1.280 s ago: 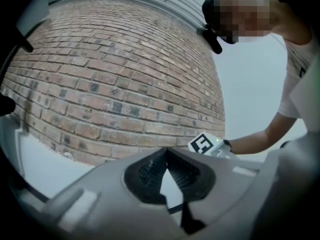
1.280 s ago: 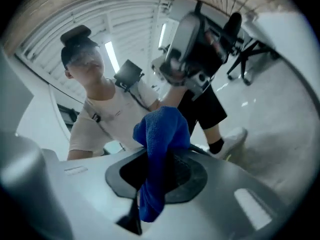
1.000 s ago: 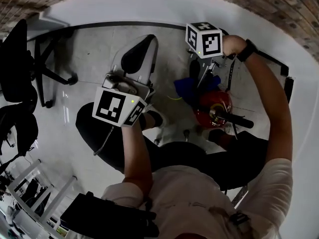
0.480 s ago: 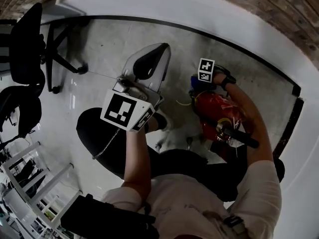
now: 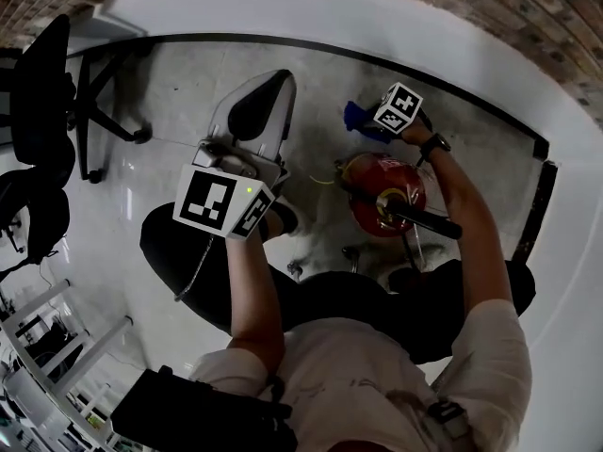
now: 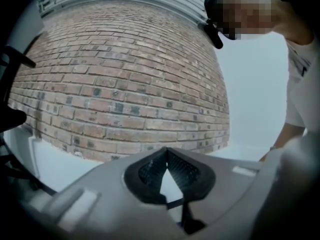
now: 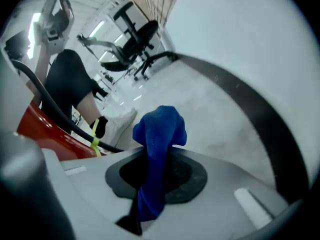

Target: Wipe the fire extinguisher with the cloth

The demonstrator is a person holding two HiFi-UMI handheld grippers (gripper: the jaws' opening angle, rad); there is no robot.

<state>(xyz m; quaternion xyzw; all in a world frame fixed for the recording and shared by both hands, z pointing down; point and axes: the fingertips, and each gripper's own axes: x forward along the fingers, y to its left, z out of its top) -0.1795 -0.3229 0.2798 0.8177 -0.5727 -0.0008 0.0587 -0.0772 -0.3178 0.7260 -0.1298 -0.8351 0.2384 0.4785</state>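
Right gripper view: the right tool [image 7: 159,176] has its jaws clamped on the blue cloth [image 7: 161,126], whose bunched end pokes out past the tips. To the left of the jaws lies the red fire extinguisher [image 7: 35,129] with its black hose [image 7: 65,120] curving across it. In the head view the extinguisher stands on the grey floor [image 5: 179,92] by the person's right knee, and the cloth hangs just beyond its far side; whether they touch cannot be told. The left tool [image 6: 166,170] is raised well apart from them, jaw tips together on nothing, facing a brick wall [image 6: 125,84]. An office chair [image 5: 42,92] stands at the far left.
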